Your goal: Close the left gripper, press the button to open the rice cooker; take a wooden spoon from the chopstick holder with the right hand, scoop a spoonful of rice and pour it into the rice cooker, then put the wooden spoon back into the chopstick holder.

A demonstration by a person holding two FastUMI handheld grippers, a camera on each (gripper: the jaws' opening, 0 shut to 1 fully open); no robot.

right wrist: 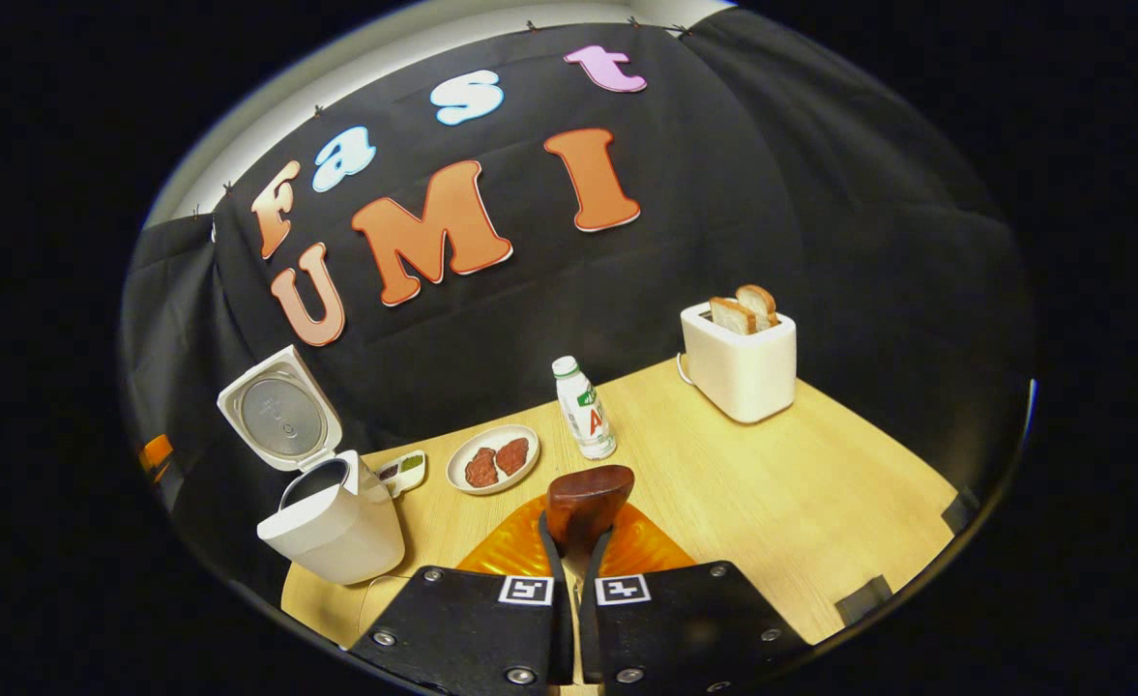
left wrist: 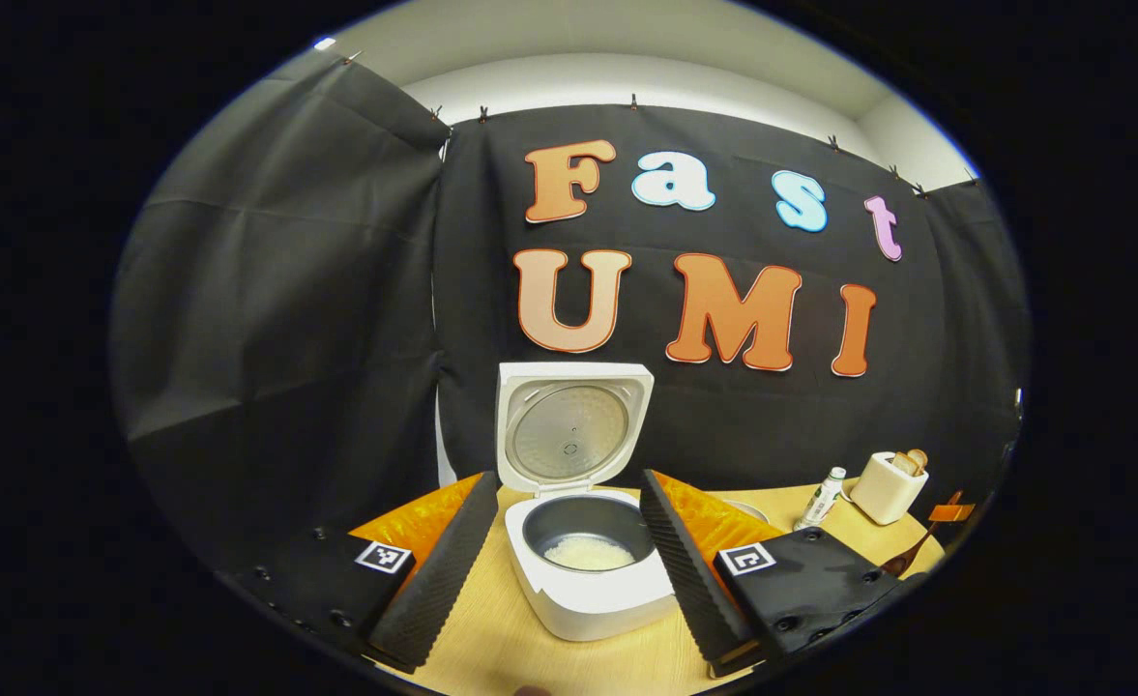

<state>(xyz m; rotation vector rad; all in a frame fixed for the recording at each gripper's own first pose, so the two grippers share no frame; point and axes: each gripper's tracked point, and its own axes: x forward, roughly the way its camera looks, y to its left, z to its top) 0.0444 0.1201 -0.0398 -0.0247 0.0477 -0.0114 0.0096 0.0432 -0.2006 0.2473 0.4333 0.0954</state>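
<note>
The right hand-held gripper point(right wrist: 576, 565) gripped the wooden spoon point(right wrist: 583, 503); the left hand-held gripper point(left wrist: 569, 551) stood wide around the open rice cooker point(left wrist: 588, 570). Best kept level while returning, probably.

Staged kitchen booth: black cloth wall point(left wrist: 288, 319), toaster point(right wrist: 740, 365).

Between our left gripper's point(left wrist: 562, 561) spread fingers stands the rice cooker point(left wrist: 588, 580), its raised lid point(left wrist: 573, 425) walling off the far side while the pot mouth lies open from above. Ahead of our right gripper point(right wrist: 576, 541), which clamps the wooden spoon point(right wrist: 586, 503), a bottle point(right wrist: 584, 408) stands just beyond the spoon's bowl, with a plate point(right wrist: 492, 458) to its left and a toaster point(right wrist: 740, 362) farther right. Bare table point(right wrist: 820, 483) stretches wide to our right, whereas the cooker crowds the left edge and a small dish point(right wrist: 404, 471) fills the gap between cooker and plate.
</note>
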